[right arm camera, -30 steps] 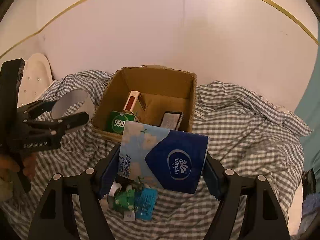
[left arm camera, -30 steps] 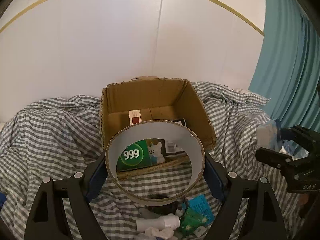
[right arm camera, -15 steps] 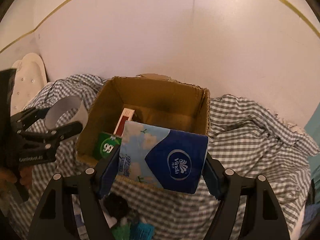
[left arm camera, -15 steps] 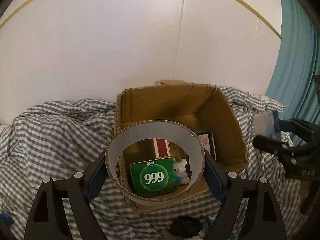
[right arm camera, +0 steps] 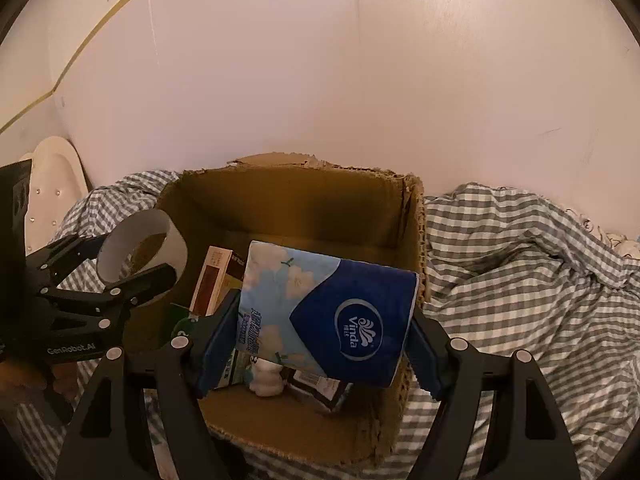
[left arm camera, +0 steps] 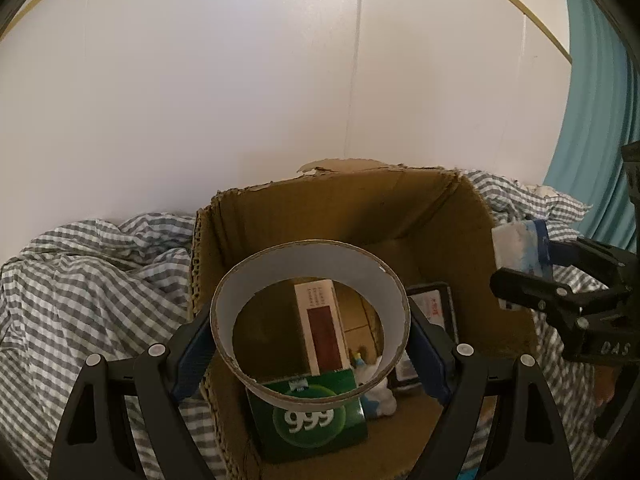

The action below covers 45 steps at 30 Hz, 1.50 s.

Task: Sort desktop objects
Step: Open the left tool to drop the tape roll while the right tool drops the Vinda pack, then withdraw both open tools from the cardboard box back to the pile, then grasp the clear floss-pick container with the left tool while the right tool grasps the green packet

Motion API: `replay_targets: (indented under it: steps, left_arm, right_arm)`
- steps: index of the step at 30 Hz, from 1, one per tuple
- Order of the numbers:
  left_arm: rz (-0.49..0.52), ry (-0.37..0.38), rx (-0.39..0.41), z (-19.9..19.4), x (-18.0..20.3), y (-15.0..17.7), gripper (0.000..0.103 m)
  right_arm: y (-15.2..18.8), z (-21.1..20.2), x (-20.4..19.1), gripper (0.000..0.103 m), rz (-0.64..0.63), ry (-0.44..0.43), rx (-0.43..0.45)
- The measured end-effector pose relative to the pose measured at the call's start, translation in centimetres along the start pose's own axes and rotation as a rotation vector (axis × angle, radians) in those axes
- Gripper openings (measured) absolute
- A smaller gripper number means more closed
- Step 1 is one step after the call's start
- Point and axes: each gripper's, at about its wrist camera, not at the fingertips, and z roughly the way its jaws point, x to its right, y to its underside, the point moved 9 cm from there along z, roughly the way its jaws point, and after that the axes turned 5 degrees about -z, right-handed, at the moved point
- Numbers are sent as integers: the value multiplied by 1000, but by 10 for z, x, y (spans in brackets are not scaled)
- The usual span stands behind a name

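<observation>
My left gripper [left arm camera: 310,354] is shut on a white cardboard tape ring [left arm camera: 360,268] and holds it over the near left part of an open cardboard box [left arm camera: 344,208]. My right gripper [right arm camera: 320,340] is shut on a blue Vinda tissue pack [right arm camera: 352,320] above the same box [right arm camera: 296,200]. Inside the box lie a green 999 box [left arm camera: 316,420], a red and white carton [left arm camera: 320,328], a small white toy bear [right arm camera: 266,378] and a dark flat packet [left arm camera: 434,308]. The right gripper and its pack [left arm camera: 520,248] show at the box's right side in the left wrist view.
The box sits on a rumpled grey checked cloth [right arm camera: 520,280] against a white wall. A teal curtain [left arm camera: 596,120] hangs at the right. A white padded chair back [right arm camera: 52,184] stands at the far left. The left gripper with the ring [right arm camera: 140,248] is at the box's left rim.
Both grippers have moved forward over the box with their loads. The loose items on the cloth in front of the box have dropped out of view.
</observation>
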Motion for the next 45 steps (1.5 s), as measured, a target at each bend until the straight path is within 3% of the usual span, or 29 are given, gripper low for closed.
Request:
replay_targets:
  steps: [3,4,7,9,17,25,28,35,40,45]
  left_arm:
    - [-29,-15,-1,8,-6,-1,94]
    - [-36,-29,-9,10,-8,-2,102]
    - [-44,-102,-14,8,-17,-1,103]
    - [-47,-127,-38,9,-20,1,103]
    - [-99,-84,-35,-23,-18,6,103]
    - [-103,-105,3,-83,-19,20,103]
    - [-96,-121,-11,-102,-25,38,103]
    - [-85,-137,-138,-129,-35,113,103]
    - [16,-86,-193,-139,-11,158,103]
    - [146,17,-255,-138,23,192,103]
  right_arm:
    - [2,7,-4,76,-31,2,-33]
    - [1,7,-5,77,-40,13,-34]
    - [-3,5,-4,87,-42,29,-34]
    - [-5,3,0,87,-34,50,-31]
    - [-8,-20,2,87,-3,59,-32]
    - [-1,-75,-21,87,-17,34,-24]
    - [14,-92,-28,87,-17,16,-43]
    - [56,-122,-42,87,-29,22,-103]
    - [89,-134,-49,87,-53,26,-158]
    - [122,-143,-51,87,-39,13,-211]
